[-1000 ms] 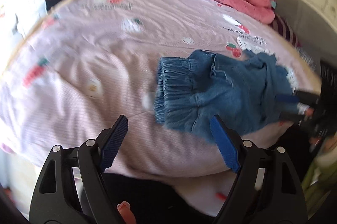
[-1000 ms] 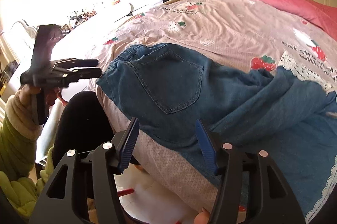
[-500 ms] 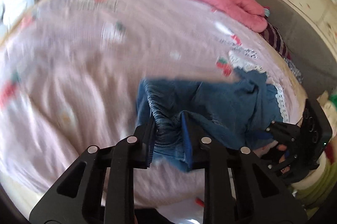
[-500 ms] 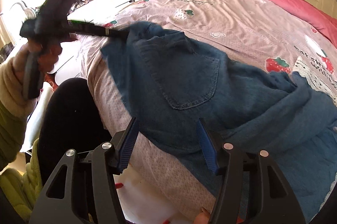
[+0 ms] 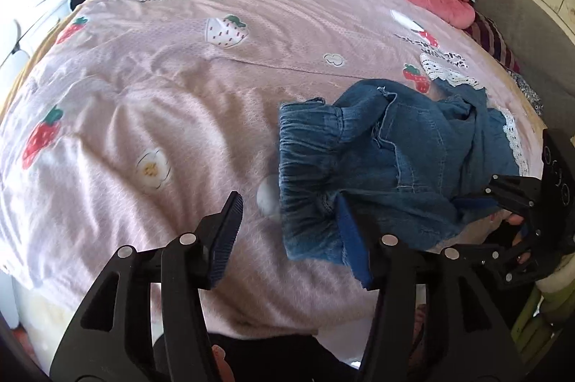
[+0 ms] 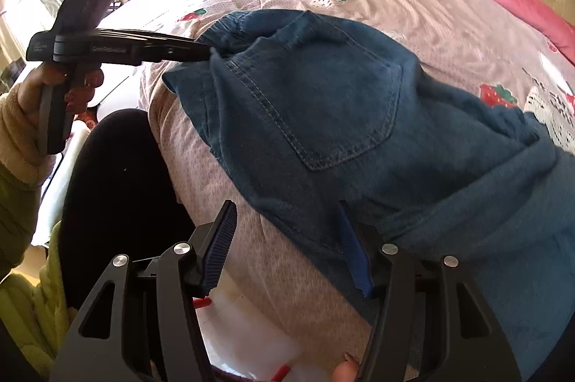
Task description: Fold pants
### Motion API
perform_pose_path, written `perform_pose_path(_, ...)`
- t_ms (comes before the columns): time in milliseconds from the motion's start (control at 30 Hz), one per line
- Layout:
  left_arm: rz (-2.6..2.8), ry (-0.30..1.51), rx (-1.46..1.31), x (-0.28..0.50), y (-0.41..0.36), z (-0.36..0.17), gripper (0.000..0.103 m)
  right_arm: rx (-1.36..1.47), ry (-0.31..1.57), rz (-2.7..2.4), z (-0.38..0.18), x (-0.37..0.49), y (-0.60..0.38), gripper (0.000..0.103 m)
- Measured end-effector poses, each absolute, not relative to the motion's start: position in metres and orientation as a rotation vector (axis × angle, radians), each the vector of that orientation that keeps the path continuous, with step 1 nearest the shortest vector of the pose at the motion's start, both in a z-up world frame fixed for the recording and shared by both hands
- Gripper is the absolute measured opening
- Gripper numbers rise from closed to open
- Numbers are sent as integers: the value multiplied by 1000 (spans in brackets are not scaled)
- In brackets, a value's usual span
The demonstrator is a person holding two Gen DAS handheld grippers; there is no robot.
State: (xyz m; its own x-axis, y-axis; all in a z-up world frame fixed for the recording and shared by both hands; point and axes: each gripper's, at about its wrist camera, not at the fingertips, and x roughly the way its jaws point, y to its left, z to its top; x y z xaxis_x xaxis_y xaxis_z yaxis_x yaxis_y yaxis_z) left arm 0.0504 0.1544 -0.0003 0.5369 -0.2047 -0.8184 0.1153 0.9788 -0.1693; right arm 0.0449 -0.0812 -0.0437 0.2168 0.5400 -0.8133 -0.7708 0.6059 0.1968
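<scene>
Fold barely begun: the denim pants lie bunched and crooked near the front edge of the bed, waistband end toward the left gripper, legs trailing off in a rumpled heap toward the lace-trimmed end — no clean crease anywhere, so flattening, aligning the legs and all the folds appear still to come. Left gripper: jaws have just been opening, now standing roughly half apart, the left pad over bare bedspread, the right pad at or over the gathered waistband (contact there cannot be made out); nothing pinched between them. In the right wrist view its tips reach the waistband edge. Right gripper: jaws about half open, empty, hovering at the near hem below the back pocket — its right pad over denim, its left pad over bedspread.
</scene>
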Motion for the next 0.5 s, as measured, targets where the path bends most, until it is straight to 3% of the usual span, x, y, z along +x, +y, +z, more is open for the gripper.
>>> perform_pose_path(300, -118, 805, 36, 38, 114, 61, 49, -185, 1039, 922, -39, 46, -96, 56)
perform_pose_path(500, -247, 837, 78, 61, 35, 39, 50, -106, 962, 831, -5, 48, -147, 63)
